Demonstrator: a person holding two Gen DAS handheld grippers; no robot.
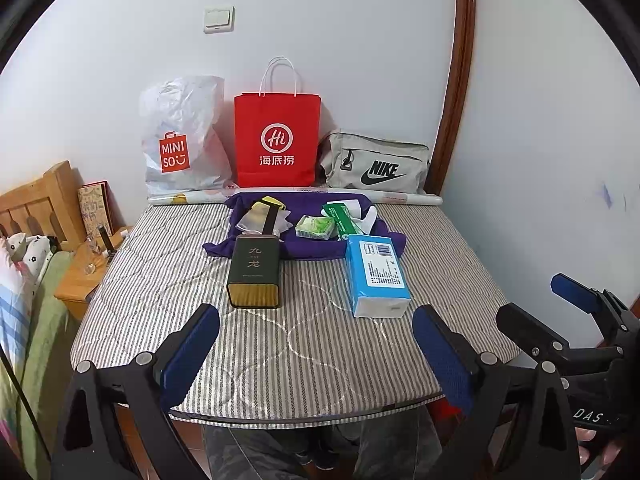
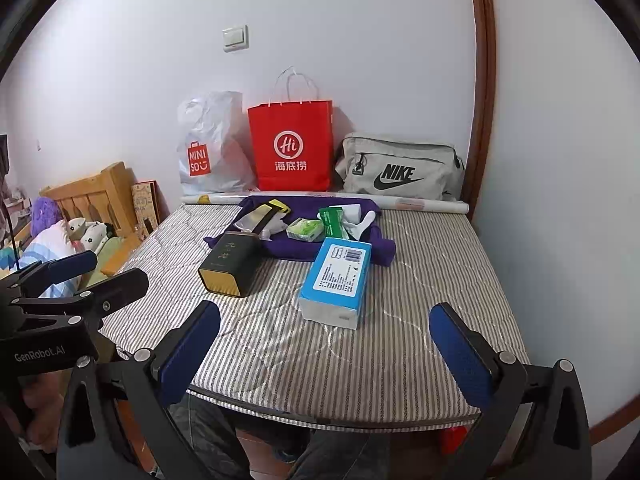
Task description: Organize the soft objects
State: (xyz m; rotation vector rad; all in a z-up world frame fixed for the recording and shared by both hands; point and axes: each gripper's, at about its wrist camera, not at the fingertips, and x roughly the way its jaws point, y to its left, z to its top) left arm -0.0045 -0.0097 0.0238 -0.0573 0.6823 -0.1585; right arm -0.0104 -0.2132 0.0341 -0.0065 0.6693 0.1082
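A blue tissue pack point(image 1: 376, 274) point(image 2: 338, 280) and a dark green box with gold ends point(image 1: 254, 270) point(image 2: 232, 262) lie on the striped mattress point(image 1: 304, 344) point(image 2: 360, 364). Behind them a purple cloth point(image 1: 308, 248) point(image 2: 288, 248) holds a small green tissue packet point(image 1: 315, 227) point(image 2: 306, 229), a green-and-white pack point(image 1: 340, 218) point(image 2: 334, 220) and a black-and-yellow item point(image 1: 266, 210) point(image 2: 264, 212). My left gripper point(image 1: 316, 344) is open and empty above the mattress's near edge. My right gripper point(image 2: 324, 344) is open and empty, beside it to the right.
A white Miniso bag point(image 1: 180, 144) point(image 2: 212, 148), a red paper bag point(image 1: 277, 140) point(image 2: 292, 148) and a grey Nike bag point(image 1: 376, 166) point(image 2: 400, 170) stand against the back wall. A rolled sheet point(image 1: 400, 198) lies before them. A wooden headboard point(image 1: 36, 200) and bedding stand left.
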